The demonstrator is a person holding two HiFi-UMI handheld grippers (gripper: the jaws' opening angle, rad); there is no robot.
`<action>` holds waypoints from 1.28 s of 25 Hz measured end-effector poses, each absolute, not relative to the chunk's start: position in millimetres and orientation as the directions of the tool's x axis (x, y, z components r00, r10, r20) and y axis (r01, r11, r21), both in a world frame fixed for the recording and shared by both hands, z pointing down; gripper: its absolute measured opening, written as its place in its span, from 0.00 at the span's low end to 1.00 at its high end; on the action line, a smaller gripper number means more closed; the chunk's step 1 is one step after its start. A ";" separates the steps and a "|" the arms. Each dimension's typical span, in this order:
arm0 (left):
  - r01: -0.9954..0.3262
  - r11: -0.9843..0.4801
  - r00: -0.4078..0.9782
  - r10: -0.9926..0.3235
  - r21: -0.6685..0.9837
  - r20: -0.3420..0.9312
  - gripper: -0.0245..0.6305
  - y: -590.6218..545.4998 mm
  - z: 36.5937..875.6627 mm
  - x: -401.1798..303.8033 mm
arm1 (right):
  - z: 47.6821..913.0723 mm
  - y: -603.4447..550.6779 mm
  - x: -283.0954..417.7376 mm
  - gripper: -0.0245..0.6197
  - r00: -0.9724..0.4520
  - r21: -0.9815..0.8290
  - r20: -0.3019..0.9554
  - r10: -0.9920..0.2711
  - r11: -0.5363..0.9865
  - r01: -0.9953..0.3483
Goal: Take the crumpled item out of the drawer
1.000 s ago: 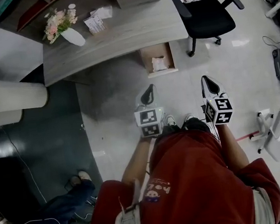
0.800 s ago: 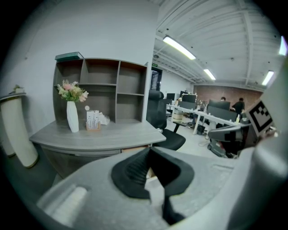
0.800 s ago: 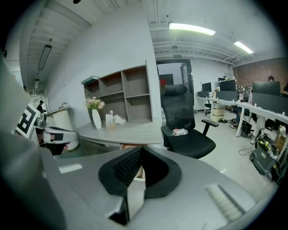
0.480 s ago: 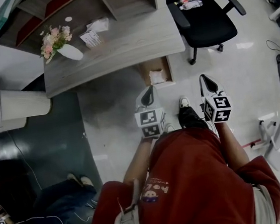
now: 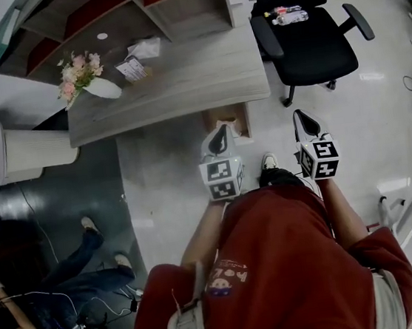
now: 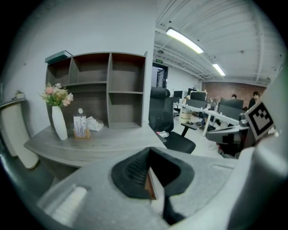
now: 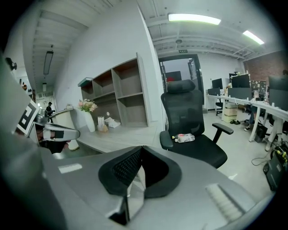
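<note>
Drawer (image 5: 238, 113) under desk (image 5: 181, 81), partly hidden by closed empty left gripper (image 5: 221, 130), chair (image 5: 309, 35) beside, right gripper (image 5: 300, 116) closed, empty

I wear a red short-sleeved T-shirt (image 5: 285, 262) with a small cartoon print (image 5: 224, 278) on the chest. My left claw (image 5: 221, 128) and right claw (image 5: 298, 114) are pale grey with black tips. Each carries a white cube (image 5: 221, 180) of black square markers.
</note>
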State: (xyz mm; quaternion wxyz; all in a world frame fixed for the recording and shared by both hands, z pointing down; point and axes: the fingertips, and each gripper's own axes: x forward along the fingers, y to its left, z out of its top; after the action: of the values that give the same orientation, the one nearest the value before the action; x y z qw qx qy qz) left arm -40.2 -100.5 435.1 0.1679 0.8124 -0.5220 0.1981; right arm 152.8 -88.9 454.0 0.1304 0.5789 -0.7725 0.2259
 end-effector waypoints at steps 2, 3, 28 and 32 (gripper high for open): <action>-0.920 -0.386 0.363 -0.784 0.061 0.504 0.04 -109.7 435.9 -29.2 | 457.0 -99.1 164.0 0.04 -0.308 -0.204 0.465 -0.830 0.238 -0.950; -0.922 -0.382 0.359 -0.787 0.060 0.503 0.04 -114.1 435.1 -23.4 | 458.3 -103.8 169.3 0.04 -0.314 -0.206 0.464 -0.828 0.243 -0.948; -0.943 -0.328 0.310 -0.806 0.054 0.504 0.04 -135.9 467.9 -16.3 | 490.0 -142.0 177.9 0.04 -0.358 -0.200 0.458 -0.814 0.298 -0.933; -0.941 -0.334 0.312 -0.798 0.051 0.515 0.04 -134.3 473.3 -23.0 | 494.1 -142.6 174.5 0.04 -0.345 -0.209 0.461 -0.818 0.278 -0.938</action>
State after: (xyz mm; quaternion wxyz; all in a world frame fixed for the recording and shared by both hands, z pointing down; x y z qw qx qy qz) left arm -23.0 -134.3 473.3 0.1746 0.7908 -0.5499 0.2044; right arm 174.5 -142.6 494.1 0.1327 0.5567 -0.7883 0.2262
